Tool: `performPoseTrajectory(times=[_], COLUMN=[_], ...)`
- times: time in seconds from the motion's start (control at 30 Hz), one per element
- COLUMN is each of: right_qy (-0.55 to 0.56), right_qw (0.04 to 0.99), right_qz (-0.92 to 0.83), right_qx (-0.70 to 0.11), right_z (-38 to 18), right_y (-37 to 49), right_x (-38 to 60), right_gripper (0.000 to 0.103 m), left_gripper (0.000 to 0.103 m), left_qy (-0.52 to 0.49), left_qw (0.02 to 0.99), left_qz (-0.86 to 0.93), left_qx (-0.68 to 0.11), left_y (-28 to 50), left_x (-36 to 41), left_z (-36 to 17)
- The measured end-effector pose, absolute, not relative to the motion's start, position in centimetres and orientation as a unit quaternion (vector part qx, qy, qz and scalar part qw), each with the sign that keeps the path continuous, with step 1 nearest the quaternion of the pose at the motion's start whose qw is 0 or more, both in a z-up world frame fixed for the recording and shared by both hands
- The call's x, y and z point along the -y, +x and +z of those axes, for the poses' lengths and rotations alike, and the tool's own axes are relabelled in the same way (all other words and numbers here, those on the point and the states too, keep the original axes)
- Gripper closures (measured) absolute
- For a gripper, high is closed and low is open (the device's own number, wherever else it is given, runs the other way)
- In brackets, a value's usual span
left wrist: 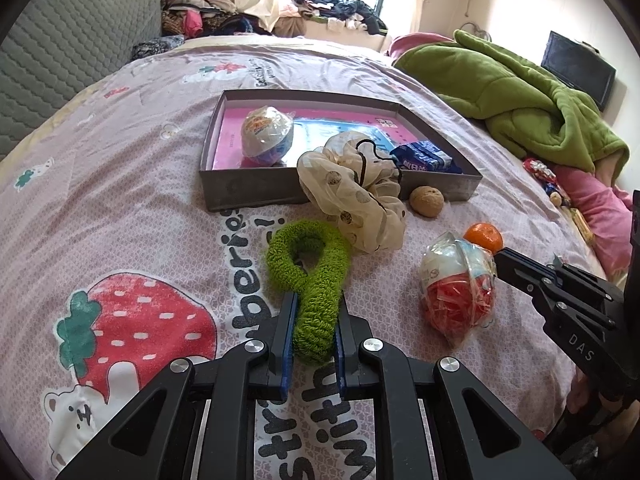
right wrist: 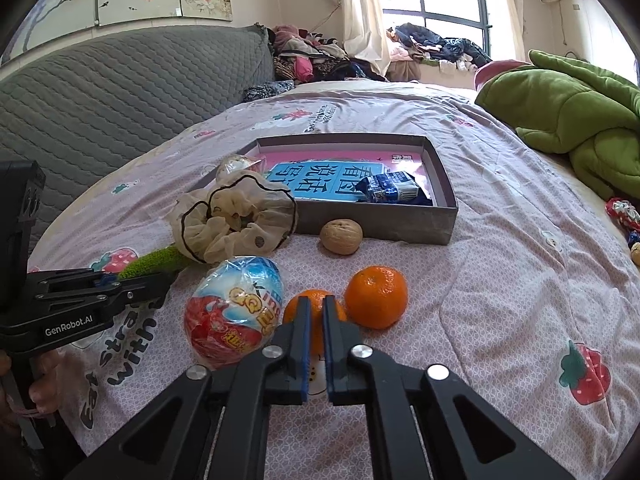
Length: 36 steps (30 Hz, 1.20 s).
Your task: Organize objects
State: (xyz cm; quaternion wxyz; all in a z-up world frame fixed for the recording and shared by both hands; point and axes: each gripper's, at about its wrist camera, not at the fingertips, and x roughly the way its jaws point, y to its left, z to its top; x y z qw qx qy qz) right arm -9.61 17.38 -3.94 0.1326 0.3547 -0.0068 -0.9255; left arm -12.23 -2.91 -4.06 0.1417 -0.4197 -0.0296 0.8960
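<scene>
On a strawberry-print bedsheet (left wrist: 120, 184), the left gripper (left wrist: 314, 300) pinches a green fuzzy scrunchie (left wrist: 308, 276) lying before the grey box (left wrist: 248, 194); the right gripper (right wrist: 316, 304), nearly closed and empty, hovers over a small orange (right wrist: 316, 312); a toy egg (right wrist: 234, 306) sits beside it.

The bedsheet (left wrist: 160, 208) was pale lilac with red strawberries and white bears; the box (right wrist: 400, 232) grey outside, pink within; one scrunchie (left wrist: 316, 280) bright green, another (right wrist: 232, 220) cream with dark dots; the two tangerines (right wrist: 376, 296) orange; the blanket (left wrist: 520, 96) green
</scene>
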Motion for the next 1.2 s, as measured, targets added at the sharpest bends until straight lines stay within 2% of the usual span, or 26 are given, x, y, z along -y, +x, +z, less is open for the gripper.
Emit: performPoseTrajectory(times=[1.2], right_qy=[0.334], right_qw=[0.132], right_qz=[-0.933], right_qx=[0.027], right_z=[-1.9], right_y=[-9.6], right_x=[-18.8], right_gripper=[0.103], left_gripper=[0.088], left_qy=[-0.382], left_qw=[0.148], left_qz=[0.911], left_qx=[0.040], left_y=[-11.8], left_x=[3.1], left_z=[0.4])
